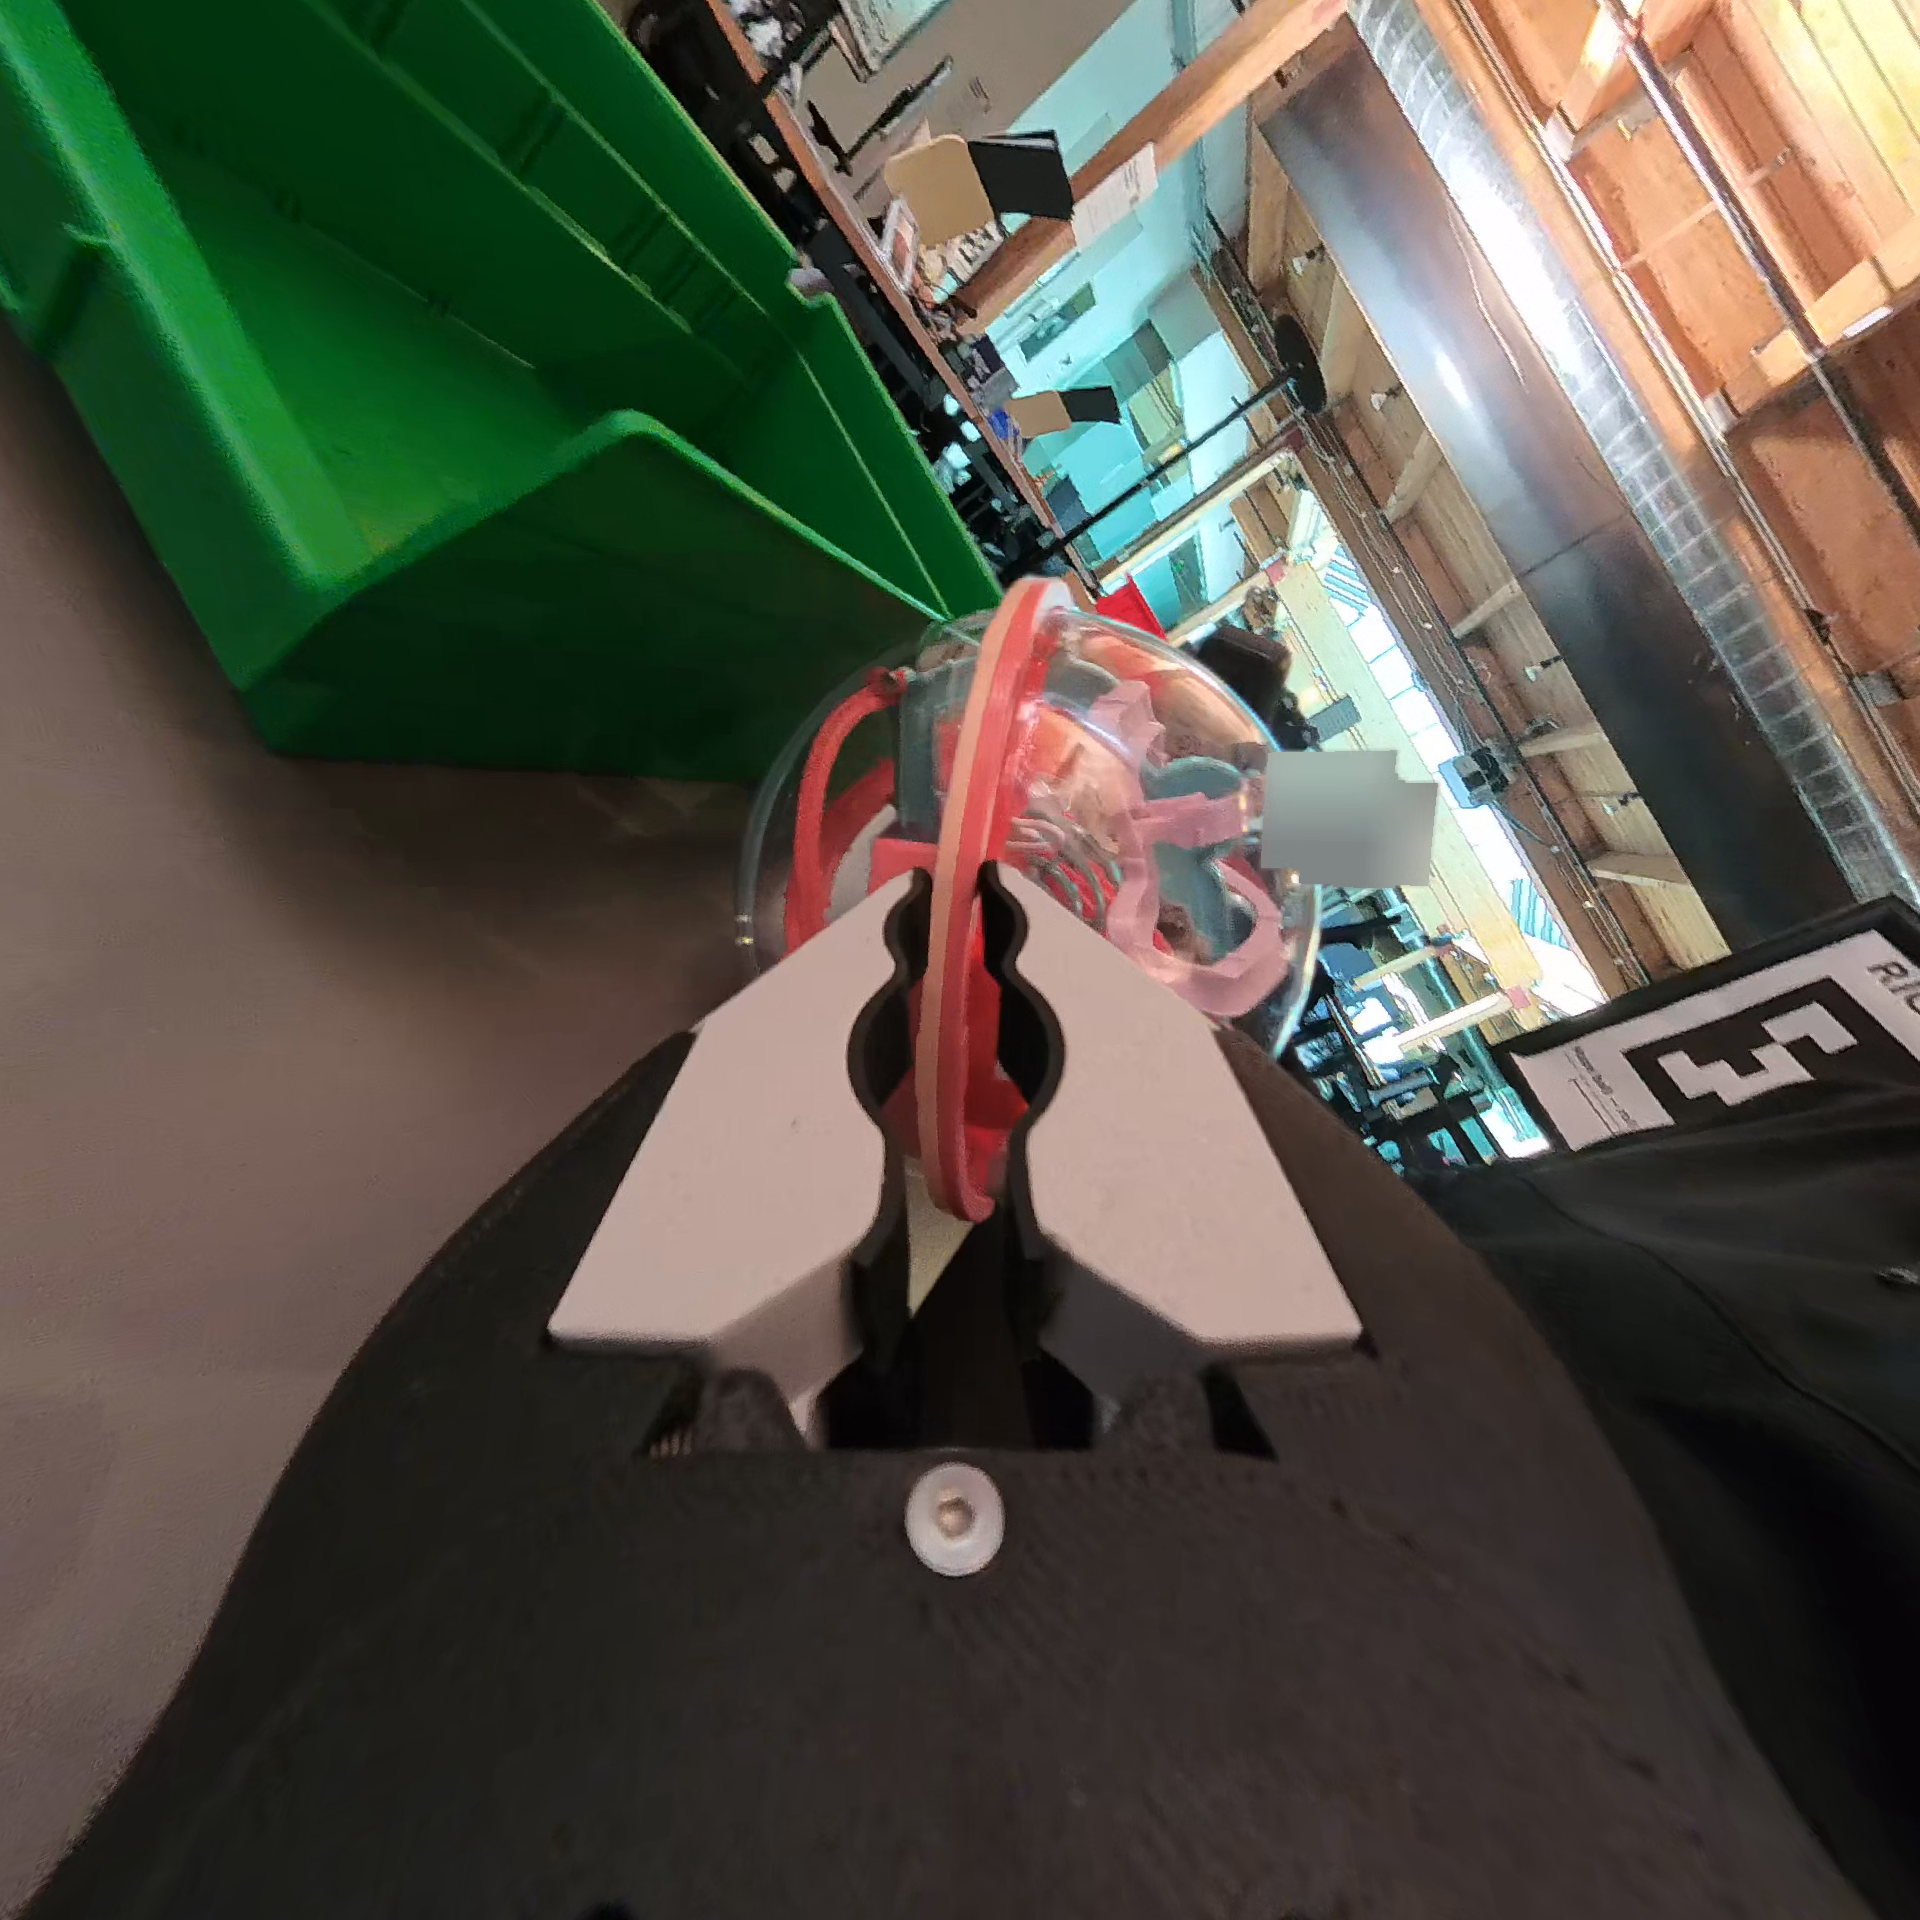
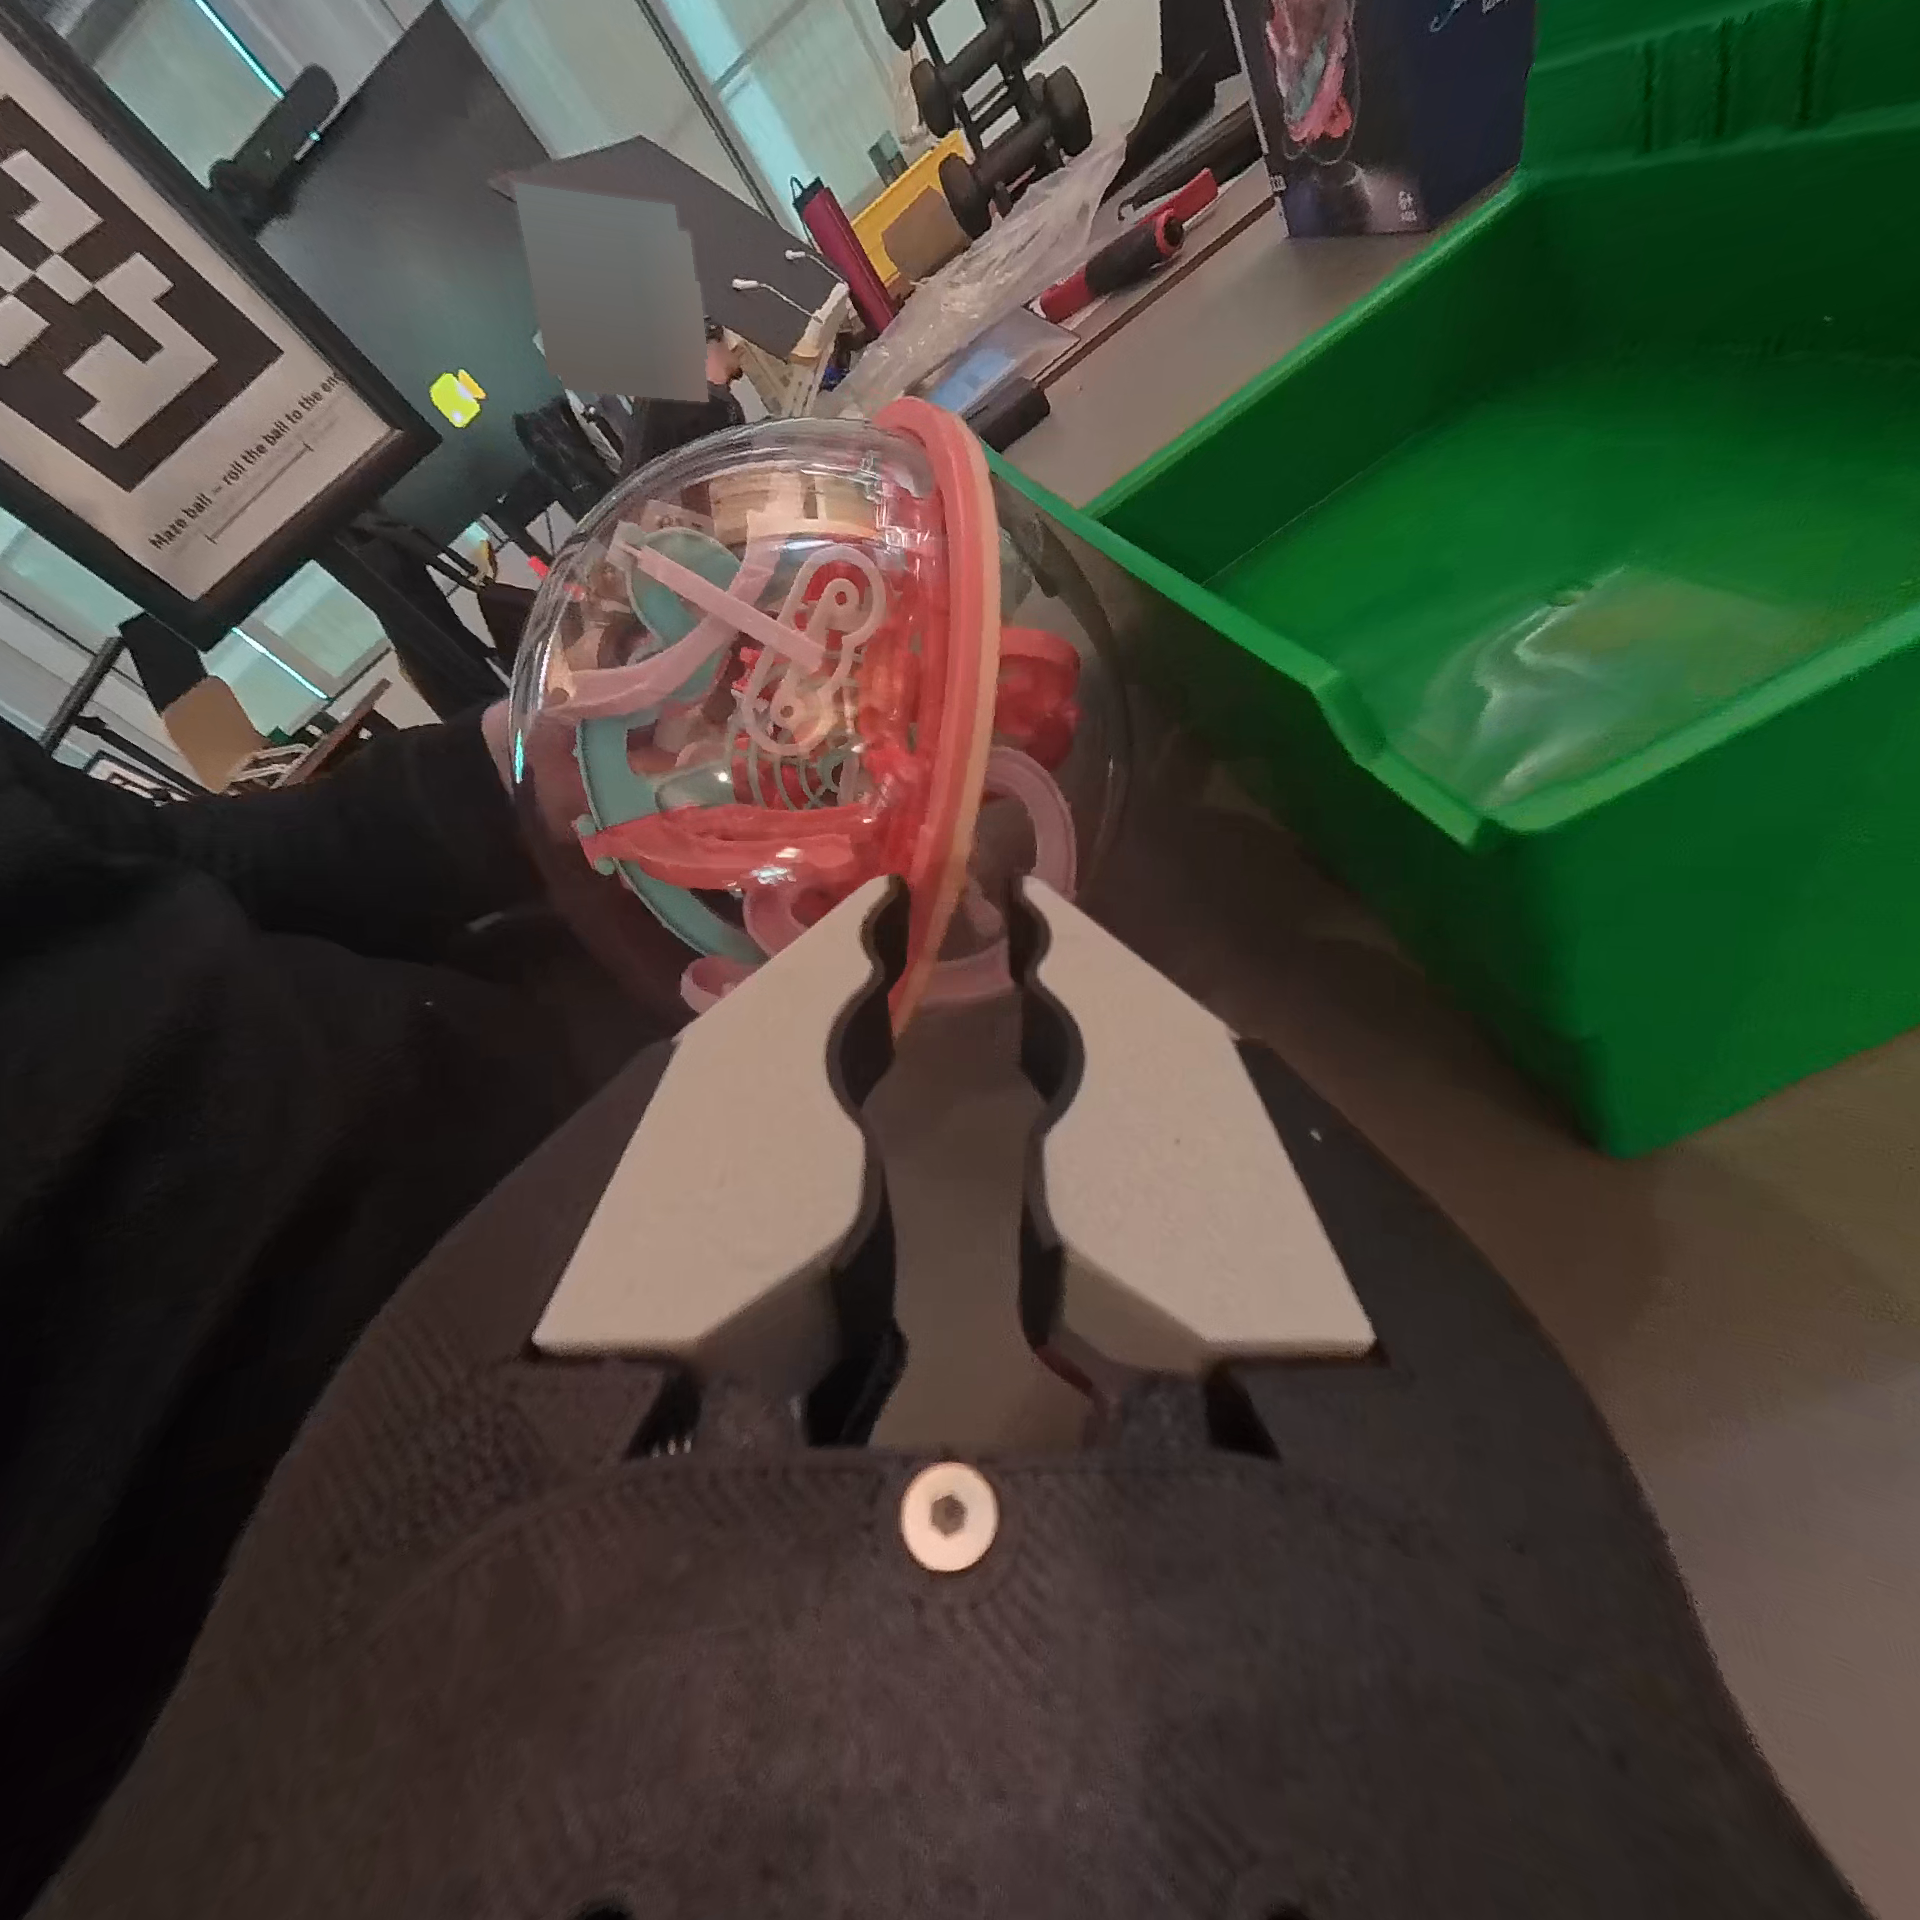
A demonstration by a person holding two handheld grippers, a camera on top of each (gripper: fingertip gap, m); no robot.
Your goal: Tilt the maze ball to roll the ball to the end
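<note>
Grey-brown desk point(image 2: 1714, 1351) is running under everything, w/ a green plastic bin point(image 2: 1558, 675) sitting on it. Daylight is coming thru big windows point(image 1: 1340, 623) at the far side of the workshop. Wooden ceiling beams point(image 1: 1195, 145) & a shiny metal duct point(image 1: 1558, 436) are showing in the tilted left wrist view. A rack of dumbbells point(image 2: 997, 94) is standing in the bg; a framed black-and-white marker board point(image 2: 125, 312) is leaning at left.

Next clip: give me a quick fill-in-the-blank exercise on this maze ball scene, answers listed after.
1. The band around the middle of the clear maze ball is coloured ____.
2. The plastic bin on the table beside the ball is coloured ____.
3. In the left wrist view, the left gripper has its jaws on either side of the ball's ____.

Missing words: red; green; band
</note>
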